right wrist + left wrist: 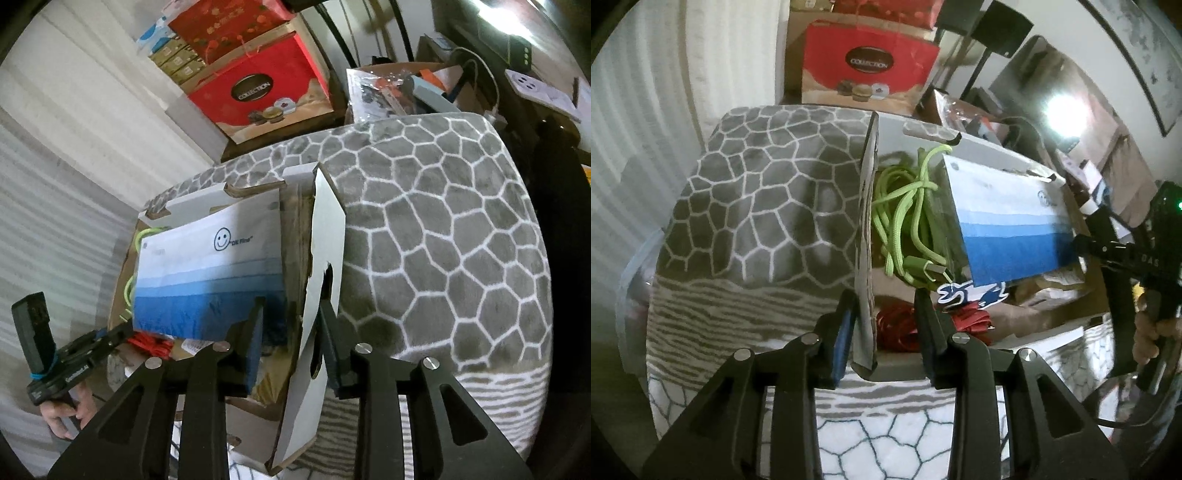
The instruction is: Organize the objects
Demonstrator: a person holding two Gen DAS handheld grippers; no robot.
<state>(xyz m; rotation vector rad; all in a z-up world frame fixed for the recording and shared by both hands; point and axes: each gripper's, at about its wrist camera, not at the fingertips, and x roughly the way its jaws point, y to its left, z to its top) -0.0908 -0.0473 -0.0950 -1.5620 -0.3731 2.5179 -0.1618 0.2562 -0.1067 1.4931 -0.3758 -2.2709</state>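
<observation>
Black fingers of the left gripper [884,328] stand apart astride the upright left wall of a cardboard box [866,206], the wall close to the left pad and the right finger inside the box. On the opposite side the right gripper [291,341] straddles the white right wall with its oval handle cut-out [325,291], fingers apart and near the card; whether they pinch it I cannot tell. The open-topped box sits on a grey blanket with a white honeycomb pattern [443,229]. Inside lie a coiled lime-green cable [908,206], a red cord [897,328] and a white-to-blue banded packet [210,273] bearing a smiley face, filling most of the interior. Behind stands a red gift bag [868,62].
</observation>
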